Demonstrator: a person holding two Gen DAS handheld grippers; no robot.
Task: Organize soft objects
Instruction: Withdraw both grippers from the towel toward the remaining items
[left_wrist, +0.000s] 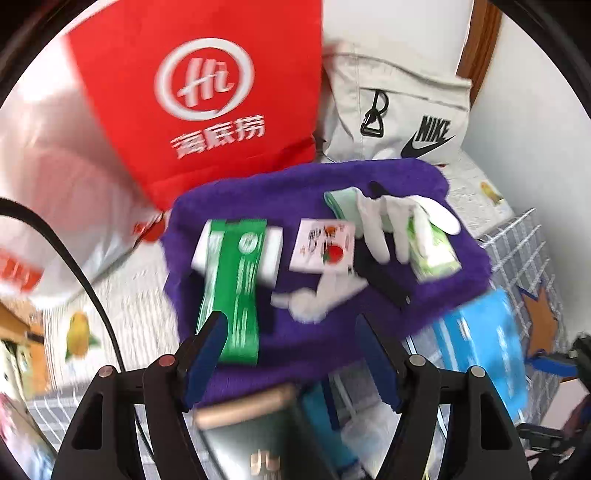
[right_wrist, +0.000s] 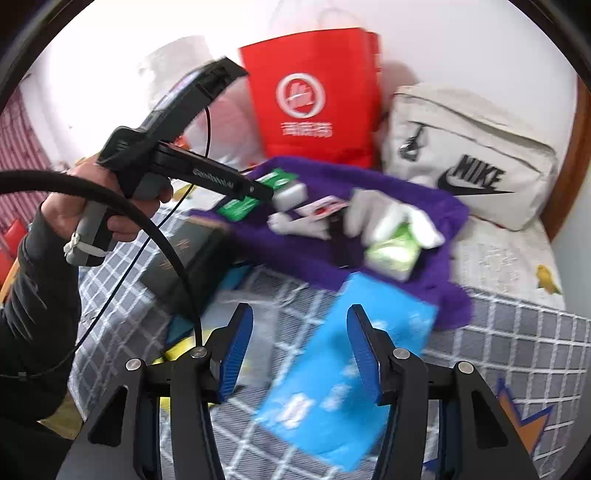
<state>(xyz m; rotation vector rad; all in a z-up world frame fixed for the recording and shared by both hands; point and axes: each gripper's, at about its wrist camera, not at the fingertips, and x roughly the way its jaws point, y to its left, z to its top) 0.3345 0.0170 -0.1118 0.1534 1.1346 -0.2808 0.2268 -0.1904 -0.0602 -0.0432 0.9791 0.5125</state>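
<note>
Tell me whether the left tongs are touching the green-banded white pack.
Apart. In the right wrist view the left tongs hover above the green-banded white pack; left wrist view shows open pads gripping nothing.

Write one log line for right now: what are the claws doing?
left claw: open, empty, over purple towel | right claw: open, empty, over blue pack | glove, packets: on towel
</note>
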